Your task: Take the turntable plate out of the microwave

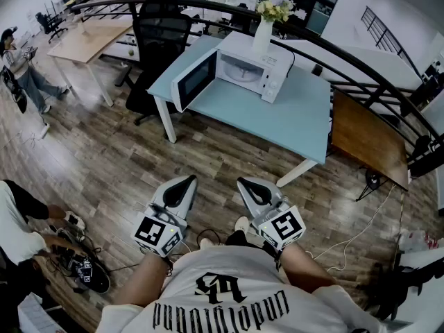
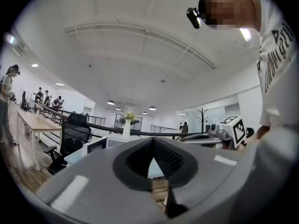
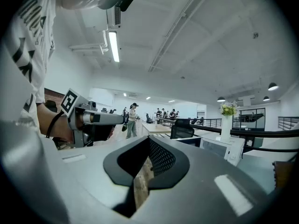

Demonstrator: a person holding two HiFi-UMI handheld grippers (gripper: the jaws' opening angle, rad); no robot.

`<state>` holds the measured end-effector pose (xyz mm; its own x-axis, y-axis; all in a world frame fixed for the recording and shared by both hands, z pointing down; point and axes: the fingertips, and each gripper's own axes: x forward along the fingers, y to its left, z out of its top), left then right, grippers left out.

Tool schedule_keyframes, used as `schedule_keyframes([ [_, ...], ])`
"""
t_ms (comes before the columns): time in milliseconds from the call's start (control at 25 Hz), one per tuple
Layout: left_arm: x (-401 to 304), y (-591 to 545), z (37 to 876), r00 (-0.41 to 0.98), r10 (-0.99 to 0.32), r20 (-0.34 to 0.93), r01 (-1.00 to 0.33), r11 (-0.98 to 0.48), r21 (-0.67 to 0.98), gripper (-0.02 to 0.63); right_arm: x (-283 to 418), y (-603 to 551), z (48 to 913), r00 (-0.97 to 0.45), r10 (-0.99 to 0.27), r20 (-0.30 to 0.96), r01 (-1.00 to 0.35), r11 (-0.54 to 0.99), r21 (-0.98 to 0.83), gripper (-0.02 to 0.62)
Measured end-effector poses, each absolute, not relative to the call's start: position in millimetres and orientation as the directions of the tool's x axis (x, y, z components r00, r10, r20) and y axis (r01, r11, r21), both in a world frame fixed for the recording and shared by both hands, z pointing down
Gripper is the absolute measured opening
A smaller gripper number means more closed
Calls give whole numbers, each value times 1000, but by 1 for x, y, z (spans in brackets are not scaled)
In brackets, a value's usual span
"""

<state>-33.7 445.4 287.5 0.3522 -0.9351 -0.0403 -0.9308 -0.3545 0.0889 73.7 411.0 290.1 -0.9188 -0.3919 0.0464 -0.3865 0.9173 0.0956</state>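
Note:
A white microwave (image 1: 251,66) stands on a light-blue table (image 1: 277,113) with its door (image 1: 194,80) swung open to the left. Its cavity is bright and I cannot make out the turntable plate inside. A white vase of flowers (image 1: 264,26) sits on top of it. My left gripper (image 1: 183,184) and right gripper (image 1: 248,185) are held level, side by side close to my body, over the wooden floor well short of the table. Both are shut with nothing in them. The microwave (image 2: 99,145) shows far off in the left gripper view, and the microwave (image 3: 223,148) likewise in the right gripper view.
A black office chair (image 1: 161,37) stands behind the table's left end. A brown table (image 1: 364,139) adjoins it on the right. A curved black railing (image 1: 361,50) runs behind. A person (image 1: 19,236) crouches at lower left with gear on the floor. A cable (image 1: 361,231) trails at right.

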Motion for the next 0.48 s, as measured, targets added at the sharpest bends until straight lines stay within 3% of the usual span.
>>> schedule_keyframes([
  [480,-44,435,294,341,-940,-31,-935,-342,90,49,67,396,296,-915,-399,56,-395,916,73,0],
])
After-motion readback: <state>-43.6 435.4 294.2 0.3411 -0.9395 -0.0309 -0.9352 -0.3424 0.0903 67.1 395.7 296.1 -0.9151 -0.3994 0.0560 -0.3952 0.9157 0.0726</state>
